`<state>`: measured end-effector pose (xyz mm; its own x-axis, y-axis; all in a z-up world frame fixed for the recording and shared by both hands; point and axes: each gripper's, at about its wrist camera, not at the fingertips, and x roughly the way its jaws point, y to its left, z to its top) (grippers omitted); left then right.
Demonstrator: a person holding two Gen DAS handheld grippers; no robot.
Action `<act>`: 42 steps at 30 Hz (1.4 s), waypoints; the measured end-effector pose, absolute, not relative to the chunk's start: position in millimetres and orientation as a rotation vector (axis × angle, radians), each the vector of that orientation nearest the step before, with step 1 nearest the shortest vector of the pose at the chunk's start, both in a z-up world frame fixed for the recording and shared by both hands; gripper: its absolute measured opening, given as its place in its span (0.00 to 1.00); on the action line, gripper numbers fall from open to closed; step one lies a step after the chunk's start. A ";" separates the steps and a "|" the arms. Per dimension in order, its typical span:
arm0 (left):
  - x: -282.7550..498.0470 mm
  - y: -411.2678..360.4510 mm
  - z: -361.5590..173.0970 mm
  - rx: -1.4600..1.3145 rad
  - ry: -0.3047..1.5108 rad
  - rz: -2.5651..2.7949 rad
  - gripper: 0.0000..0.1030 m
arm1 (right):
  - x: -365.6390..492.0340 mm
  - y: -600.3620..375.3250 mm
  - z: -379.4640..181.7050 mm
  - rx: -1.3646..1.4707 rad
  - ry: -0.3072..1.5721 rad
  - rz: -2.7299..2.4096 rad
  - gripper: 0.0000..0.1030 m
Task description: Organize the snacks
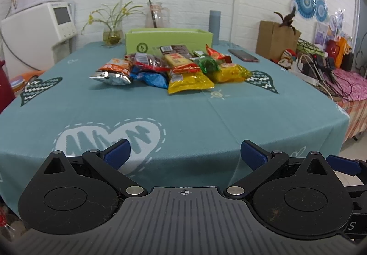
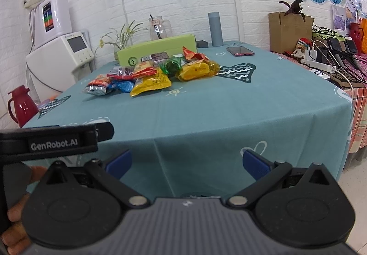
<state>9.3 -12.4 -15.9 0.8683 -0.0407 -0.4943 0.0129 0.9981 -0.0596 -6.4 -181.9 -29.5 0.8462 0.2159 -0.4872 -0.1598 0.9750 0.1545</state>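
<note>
A heap of snack packets [image 1: 174, 69] [image 2: 151, 71] lies mid-table on the teal cloth: a silver-orange bag [image 1: 113, 71], a blue one, red ones, a green one [image 1: 206, 64] and yellow bags [image 1: 189, 81] [image 2: 197, 69]. Behind the heap stands a light green box [image 1: 168, 40] [image 2: 158, 49]. My left gripper [image 1: 185, 154] hangs open over the table's near edge, far short of the snacks, with nothing between its blue pads. My right gripper [image 2: 187, 161] is open too, just off the table's near corner. The left device [image 2: 52, 138] and a hand [image 2: 13, 216] show at the right view's left.
A phone [image 1: 243, 55] [image 2: 240, 50] lies at the table's back right. A grey bottle [image 1: 214, 26], a glass jug [image 1: 156, 15] and a plant vase [image 1: 112, 33] stand along the wall. White appliances [image 1: 36, 32] are left, a red thermos [image 2: 20, 107] below them, a cluttered side table [image 1: 321, 64] right.
</note>
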 end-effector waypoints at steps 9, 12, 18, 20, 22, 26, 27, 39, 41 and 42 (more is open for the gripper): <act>27.8 -21.0 -12.7 -0.039 0.550 -0.034 0.90 | -3.2 -192.6 -27.6 0.121 0.519 0.178 1.00; 38.8 -23.3 -11.3 -0.030 0.559 -0.027 0.90 | 5.8 -196.4 -27.0 0.135 0.540 0.163 1.00; 50.8 -19.8 -4.7 -0.022 0.547 -0.014 0.90 | 32.5 -189.4 -16.6 0.085 0.551 0.157 1.00; 56.2 -14.9 -0.9 -0.034 0.546 -0.008 0.90 | 41.9 -186.9 -11.1 0.074 0.548 0.161 1.00; 61.7 -9.1 3.0 -0.052 0.547 0.000 0.90 | 51.1 -182.7 -7.8 0.058 0.550 0.161 1.00; 73.6 1.6 8.7 -0.079 0.557 0.020 0.90 | 68.7 -174.8 -2.3 0.037 0.564 0.176 1.00; 76.8 4.7 10.1 -0.086 0.560 0.026 0.90 | 72.6 -173.2 -1.0 0.035 0.565 0.180 1.00; 128.8 26.0 -1.0 -0.134 0.653 0.063 0.90 | 162.3 -155.0 -16.0 -0.065 0.634 0.147 1.00; 140.3 30.6 -4.8 -0.141 0.669 0.072 0.90 | 174.2 -154.5 -21.9 -0.065 0.660 0.138 1.00; 145.6 33.3 -6.5 -0.145 0.676 0.074 0.90 | 180.1 -154.4 -26.4 -0.058 0.681 0.144 1.00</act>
